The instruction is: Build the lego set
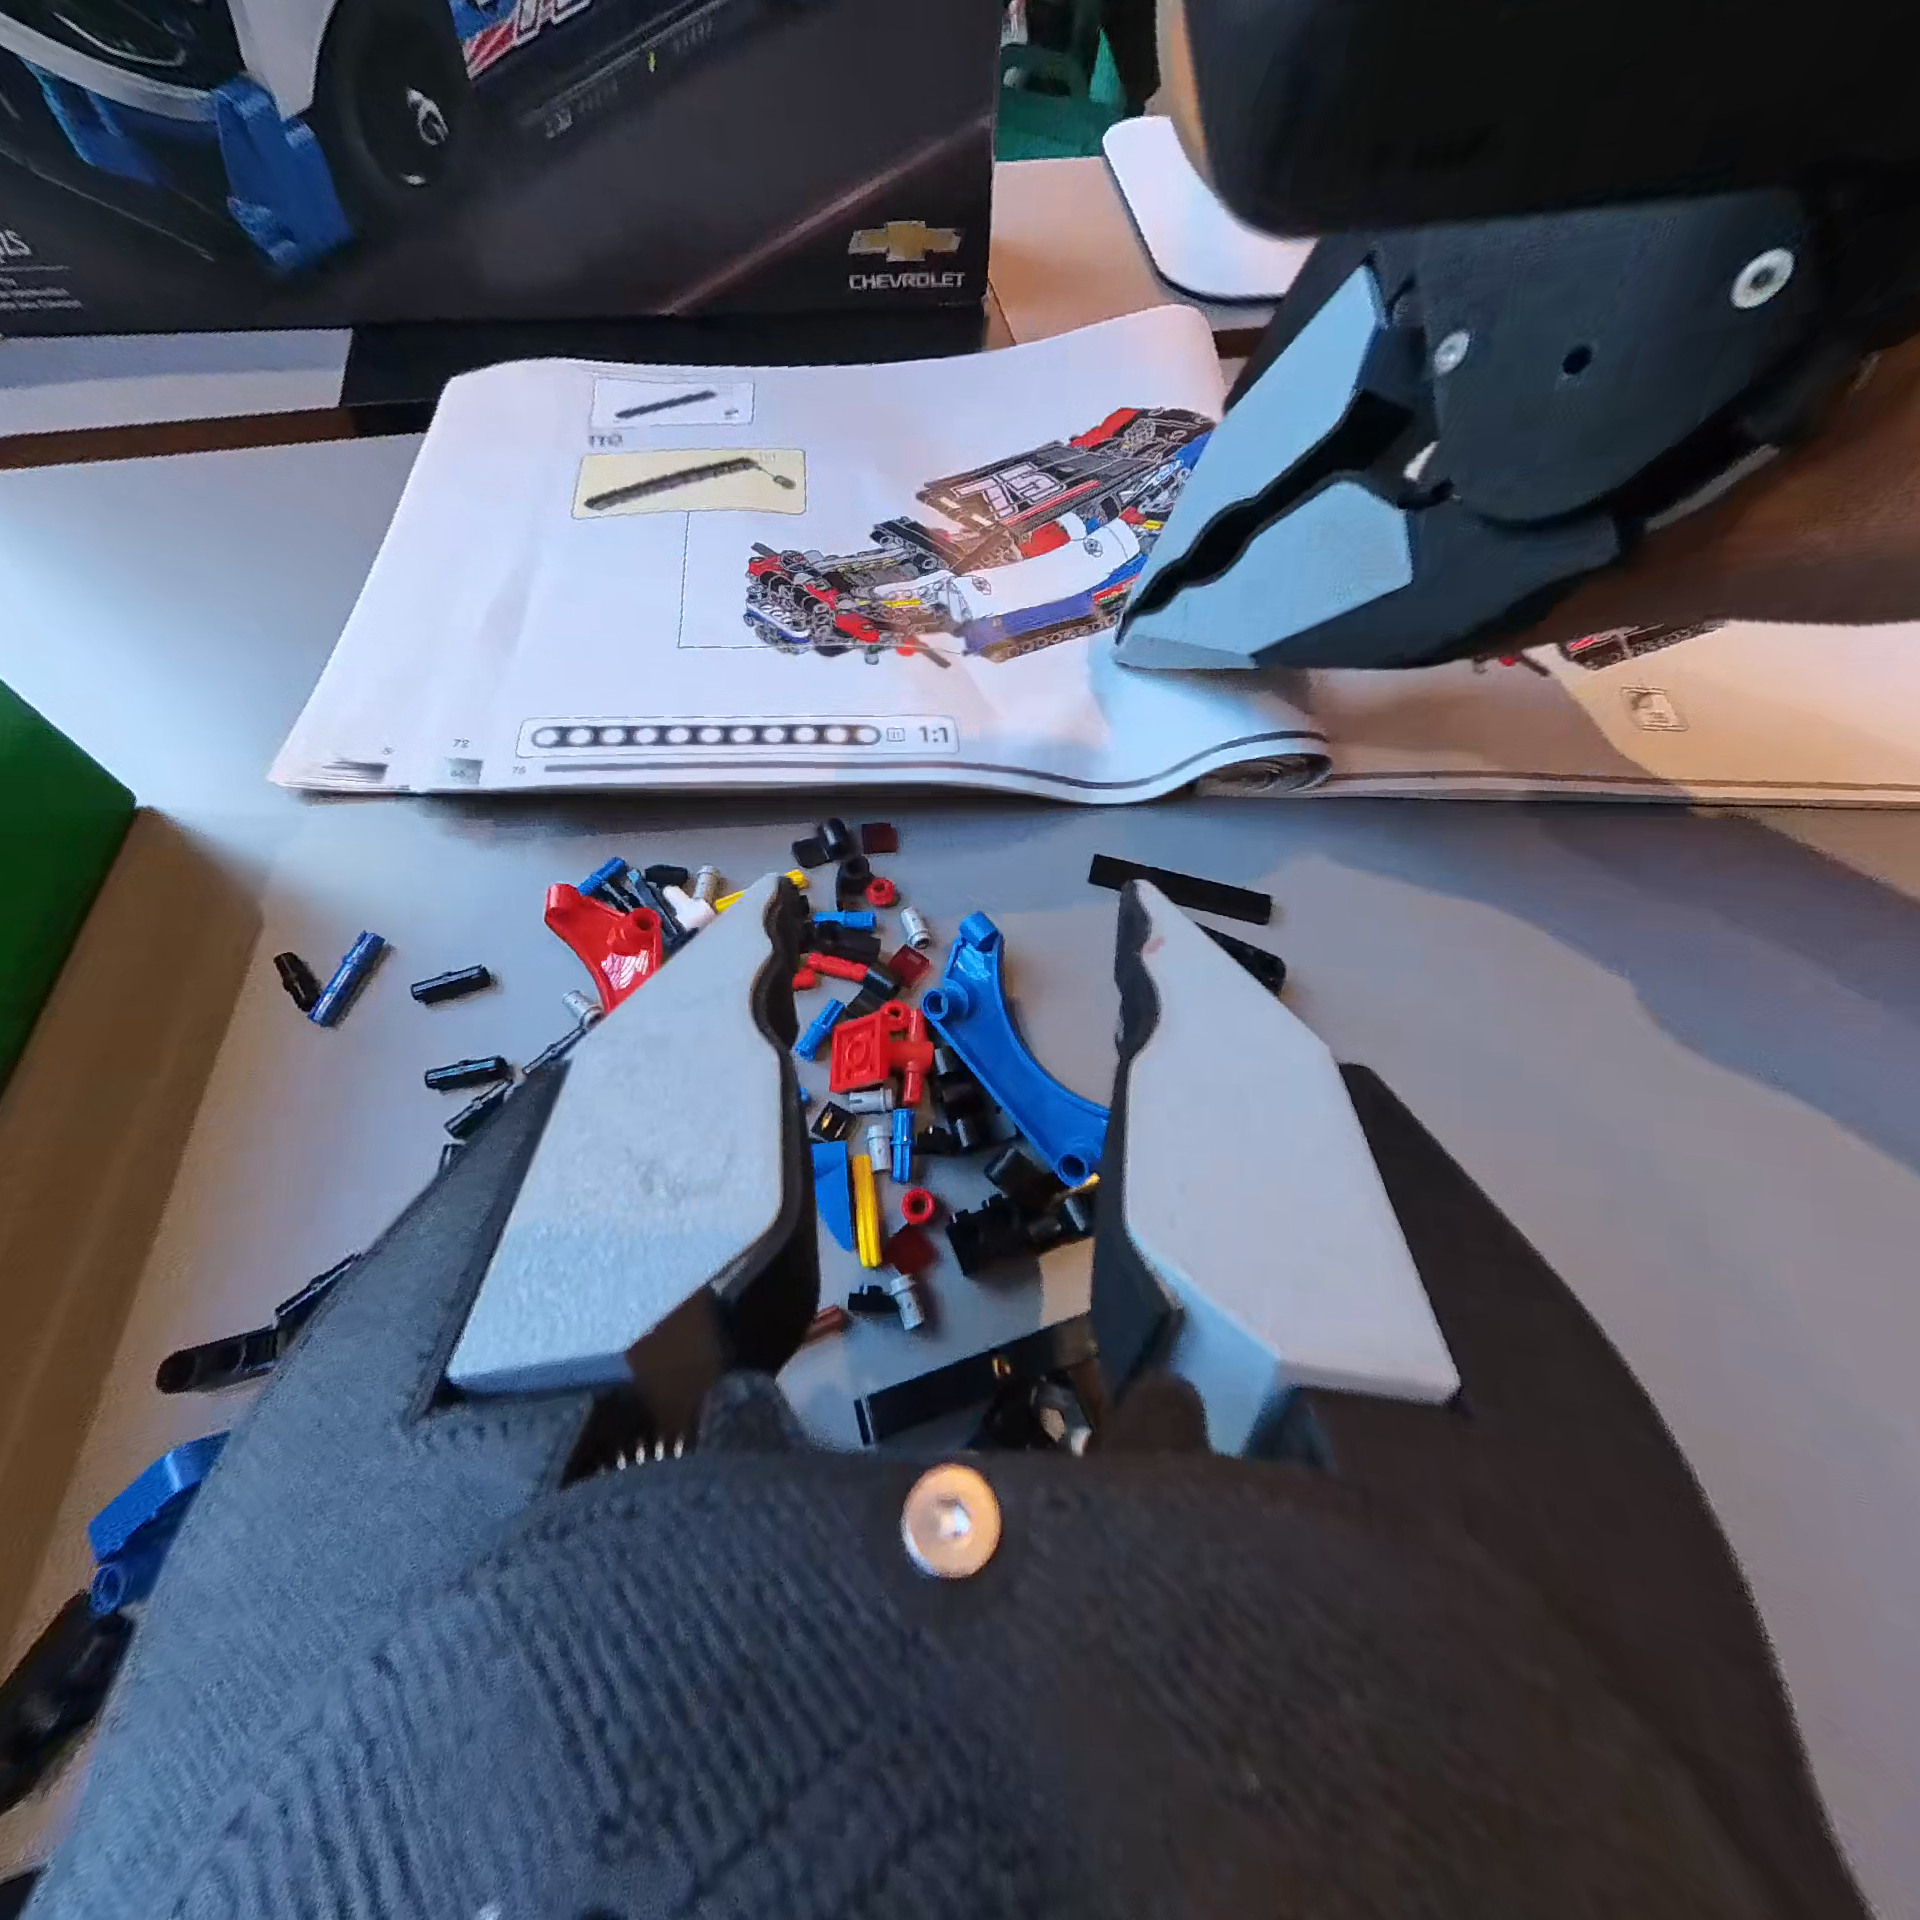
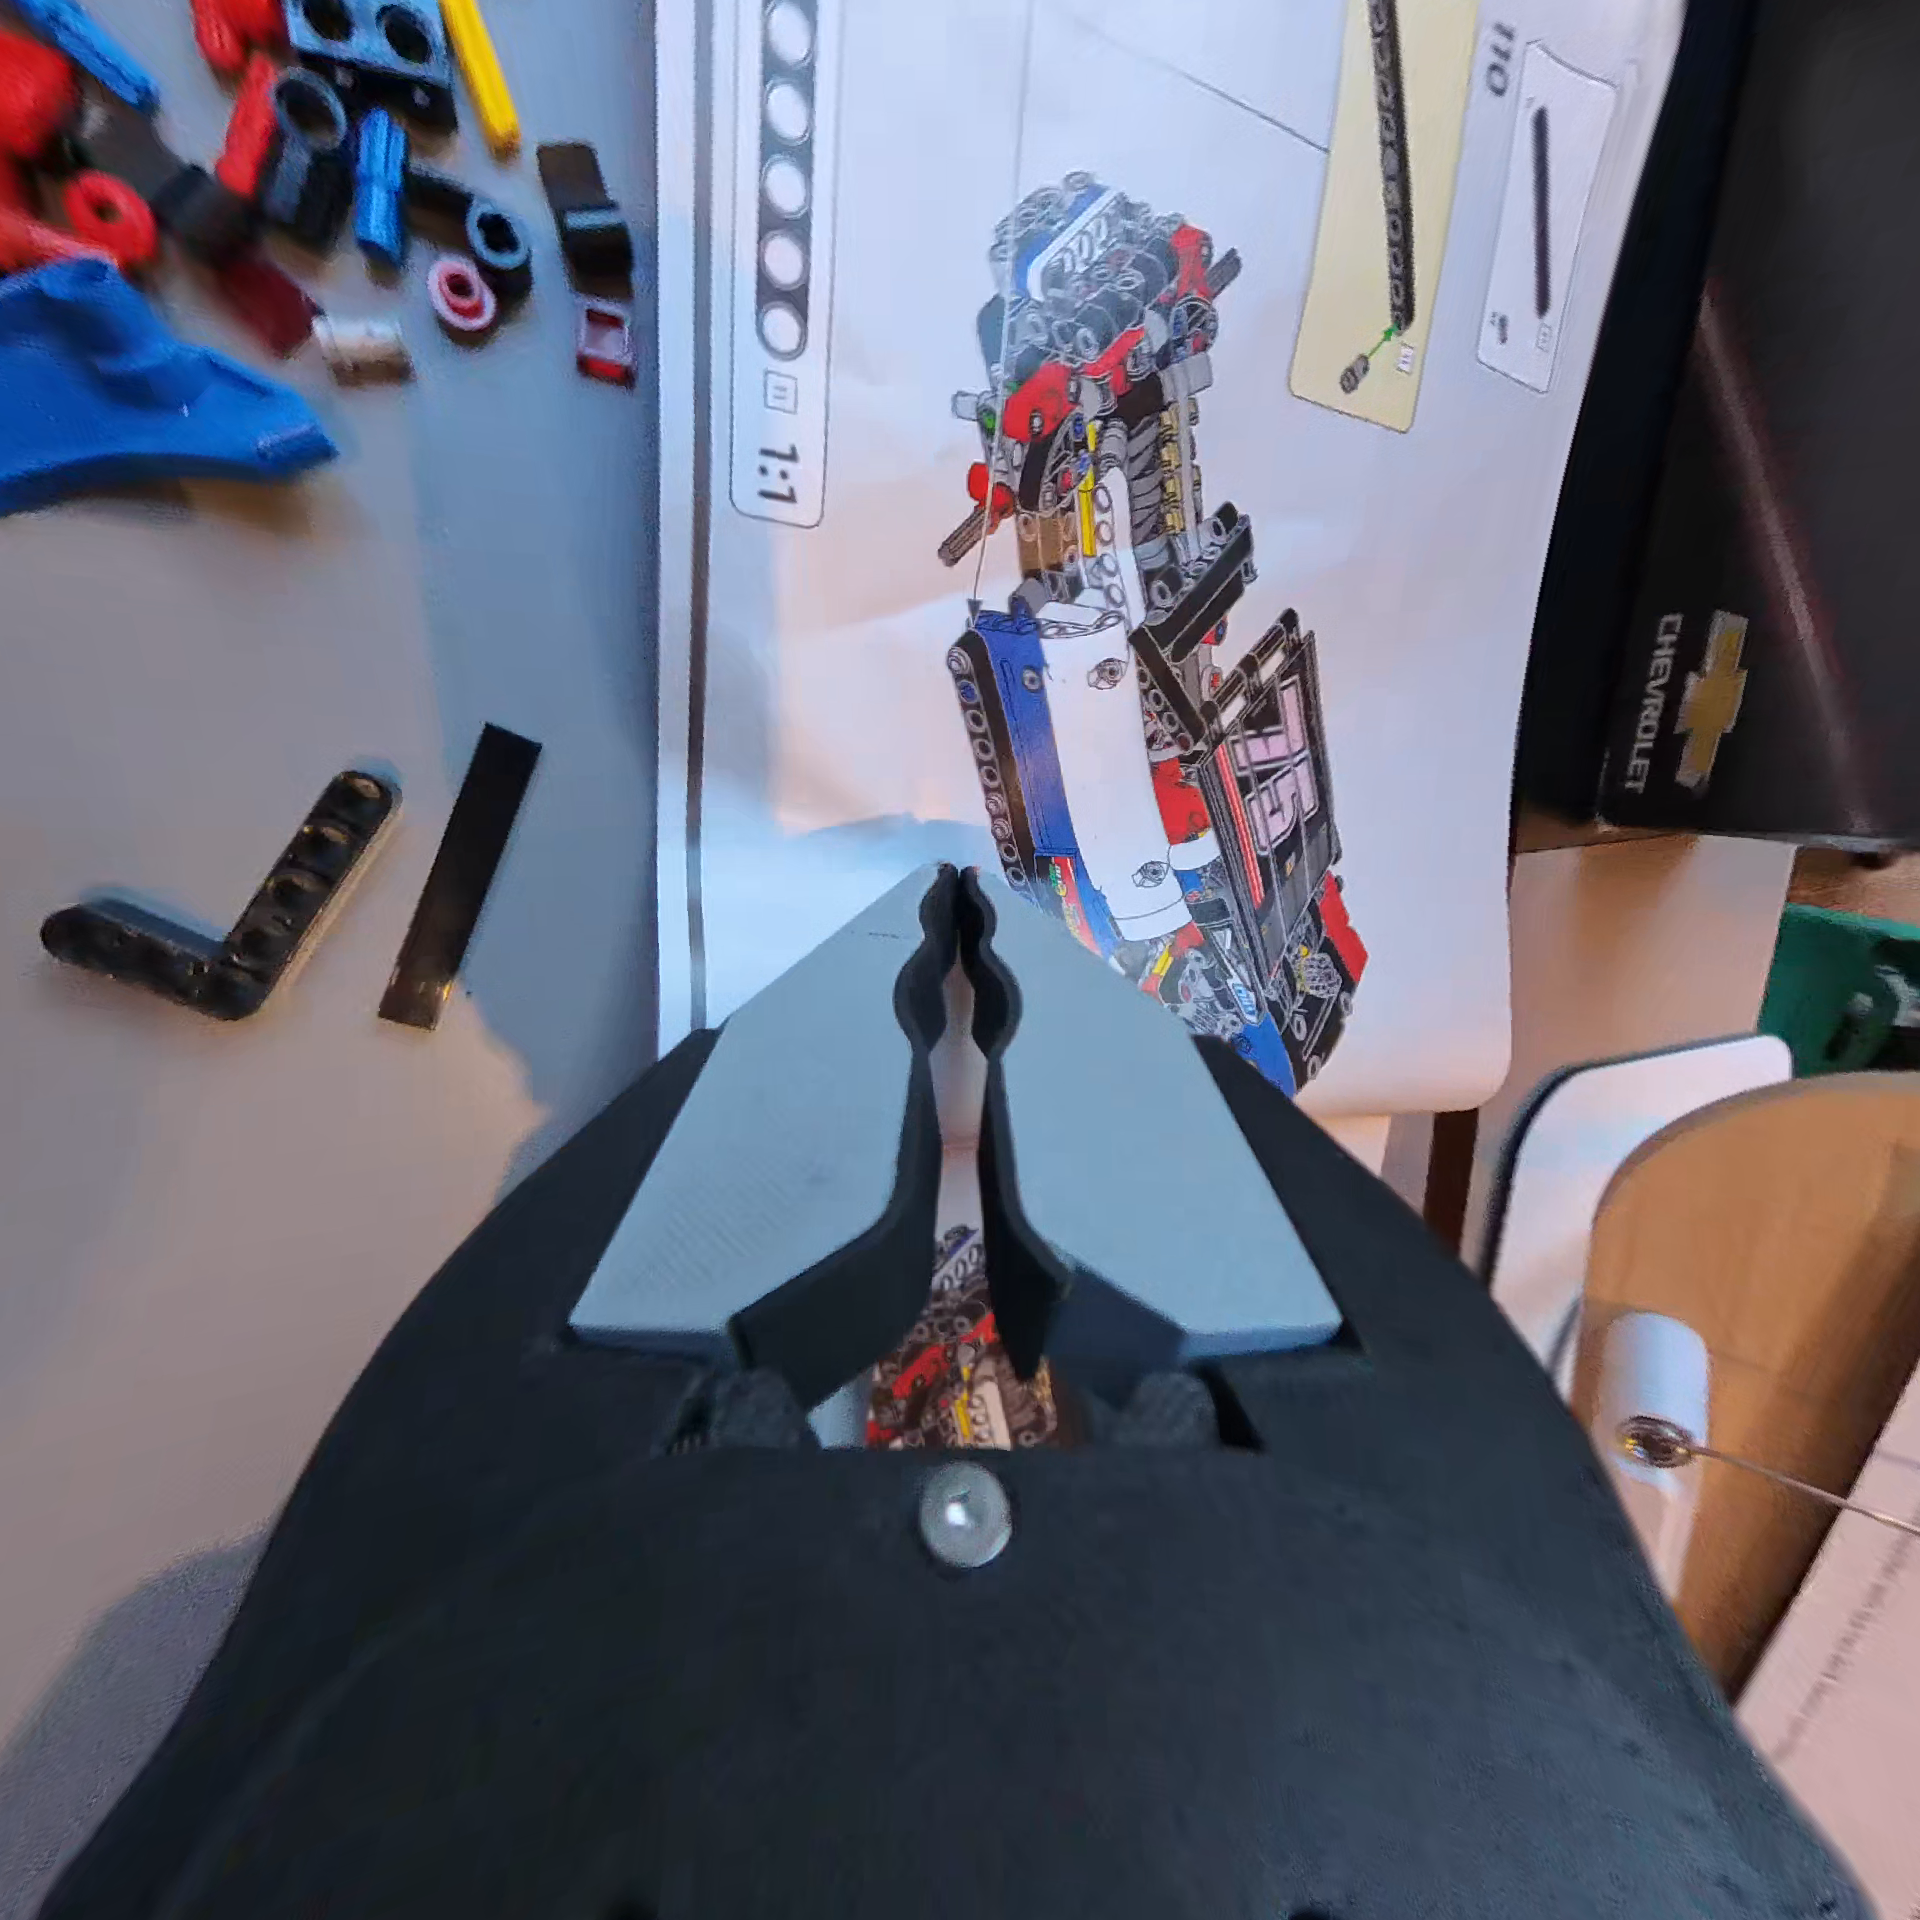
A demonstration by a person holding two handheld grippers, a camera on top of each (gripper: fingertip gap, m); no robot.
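My left gripper point(image 1: 954, 894) is open and empty, hovering just above a pile of small Lego parts point(image 1: 883, 1122) on the grey table point(image 1: 1558, 1039). Between its fingers lie a blue curved panel point(image 1: 987, 1029) and a red square piece point(image 1: 868, 1055); the pads touch neither. A red curved panel point(image 1: 603, 935) lies left of the left finger. My right gripper point(image 2: 956, 871) is shut, its tips resting on the open instruction booklet point(image 2: 883, 675) near the fold. It also shows in the left wrist view point(image 1: 1132, 639). The page point(image 1: 1195, 727) bulges there. I cannot tell whether paper is pinched.
The set's dark box point(image 1: 623, 156) stands behind the booklet point(image 1: 623, 623). A black flat tile point(image 2: 462, 873) and a black L-shaped beam point(image 2: 239, 914) lie left of the booklet. A green object point(image 1: 42, 831) is at the far left, and cardboard point(image 2: 1714, 1299) at the right. Tip to tip, the grippers are about 12 cm apart.
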